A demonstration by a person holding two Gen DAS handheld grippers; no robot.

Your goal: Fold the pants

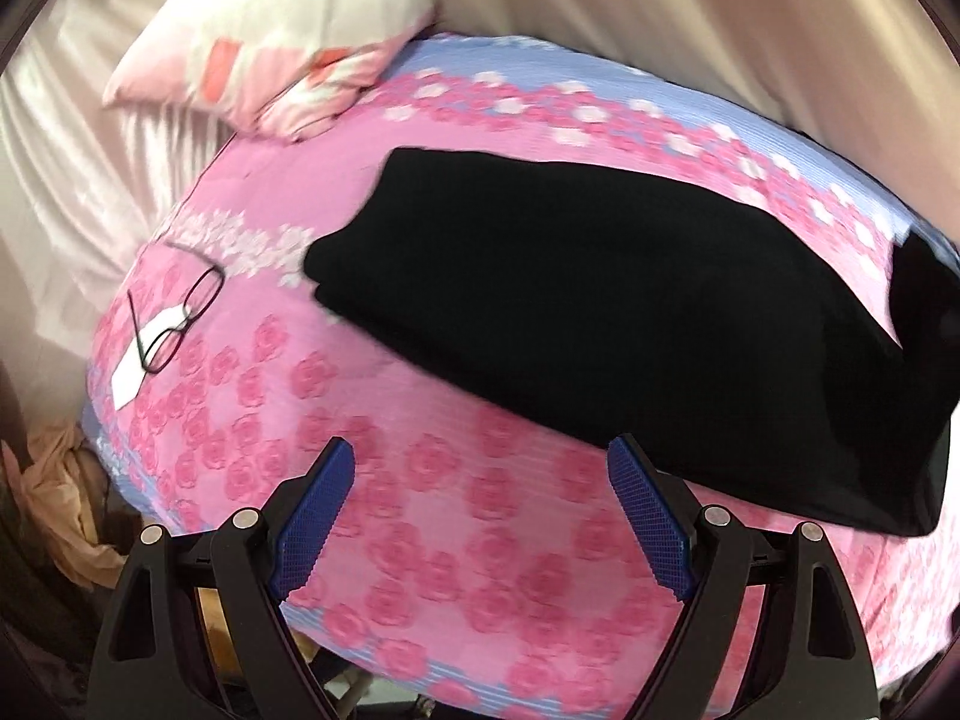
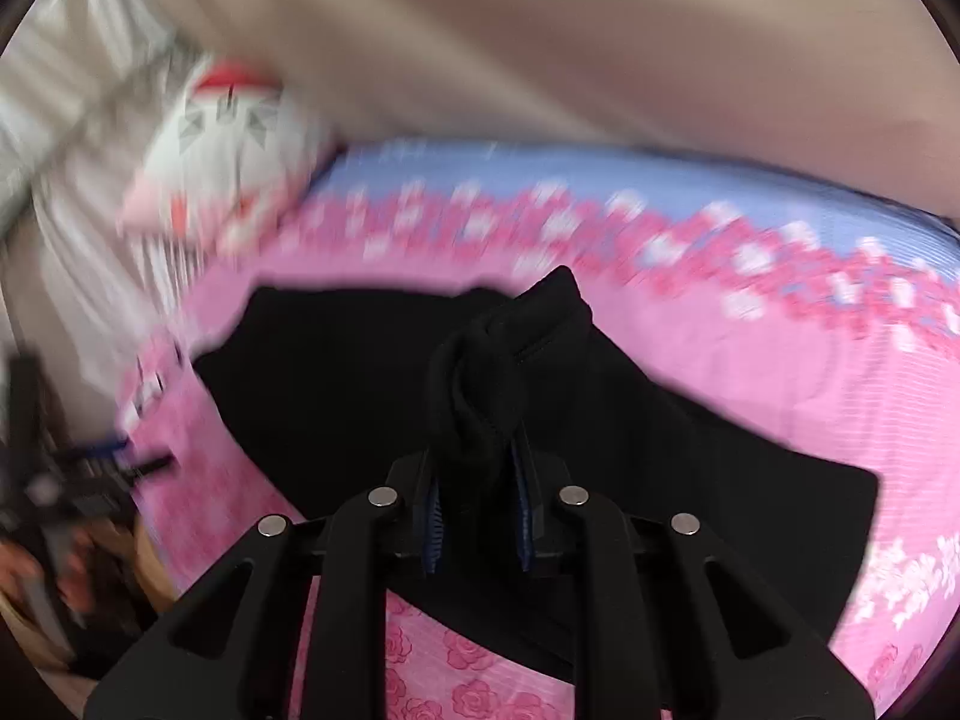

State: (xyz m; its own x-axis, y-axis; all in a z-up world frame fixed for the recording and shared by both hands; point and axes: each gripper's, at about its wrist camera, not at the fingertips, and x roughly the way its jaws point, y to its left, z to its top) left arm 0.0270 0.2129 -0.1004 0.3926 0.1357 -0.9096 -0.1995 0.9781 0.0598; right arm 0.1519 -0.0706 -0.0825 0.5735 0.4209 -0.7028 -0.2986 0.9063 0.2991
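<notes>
The black pants [image 1: 600, 312] lie folded lengthwise on the pink rose-patterned bed cover [image 1: 456, 510], running from the middle to the right edge of the left wrist view. My left gripper [image 1: 480, 480] is open and empty, hovering over the cover just in front of the pants. My right gripper [image 2: 477, 480] is shut on a bunched end of the pants [image 2: 492, 372] and holds it lifted above the rest of the flat pants [image 2: 336, 372]. The right wrist view is blurred.
A pair of glasses [image 1: 174, 312] lies on a white paper [image 1: 144, 354] at the cover's left. A pink and white pillow [image 1: 282, 36] sits at the bed's head. Beige curtains [image 1: 690, 18] hang behind. The bed edge is at lower left.
</notes>
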